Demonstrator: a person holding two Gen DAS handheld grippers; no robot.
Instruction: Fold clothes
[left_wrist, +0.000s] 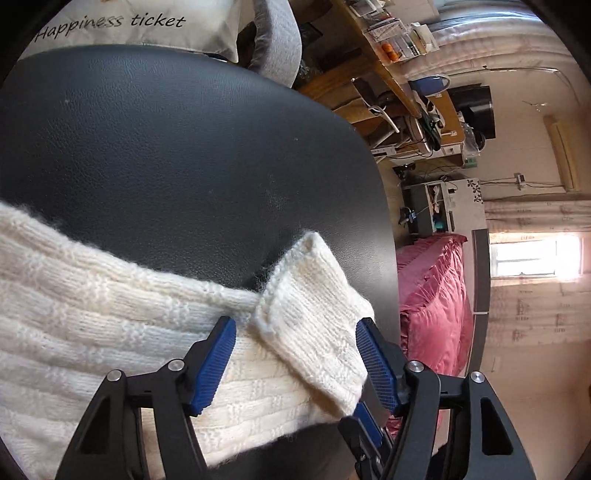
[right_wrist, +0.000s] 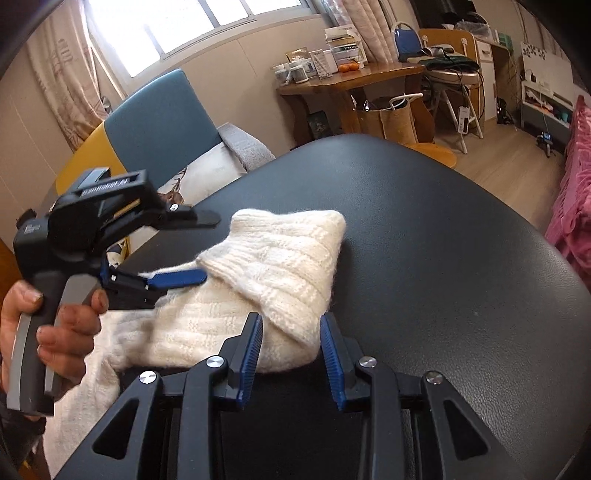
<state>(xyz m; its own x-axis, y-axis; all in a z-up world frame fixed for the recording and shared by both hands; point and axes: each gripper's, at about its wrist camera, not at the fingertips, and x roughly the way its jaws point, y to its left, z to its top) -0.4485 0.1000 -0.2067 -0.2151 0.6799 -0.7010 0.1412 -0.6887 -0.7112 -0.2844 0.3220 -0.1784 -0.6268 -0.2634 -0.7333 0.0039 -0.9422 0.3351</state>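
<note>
Item 1, cream knit sweater (right_wrist: 280, 266): lies bunched on the black padded surface (right_wrist: 443, 266), directly ahead of my right gripper (right_wrist: 291, 341). Cable-ribbed texture, one thick fold doubled over the rest. Its near end sits between my right jaws; I see gaps on both sides, so these jaws stand open and not closed on the knit.

Item 2, ribbed cuff (left_wrist: 314, 306): in the left wrist view it sits between the jaws of my left gripper (left_wrist: 295, 332), laid over the main body of the sweater, which spreads off to the left of the jaws. The blue pads (left_wrist: 218, 365) stand wide apart on either side of the cuff. Jaws open; whether a pad touches the wool I cannot tell.

Item 3, left gripper as seen from the right wrist view: a person's hand (right_wrist: 55, 317) wraps its grey handle, well left of my right jaws. Its blue finger rests at the sweater's left edge.

Item 4, surroundings: a pink bedspread (left_wrist: 432, 306) right of the left jaws, beyond the surface edge; a wooden desk (right_wrist: 351, 77) with jars and oranges far ahead of the right jaws; a blue and yellow chair (right_wrist: 159, 122) ahead and left; a pale cushion (left_wrist: 122, 22) printed "Happiness ticket" far ahead of the left jaws.
</note>
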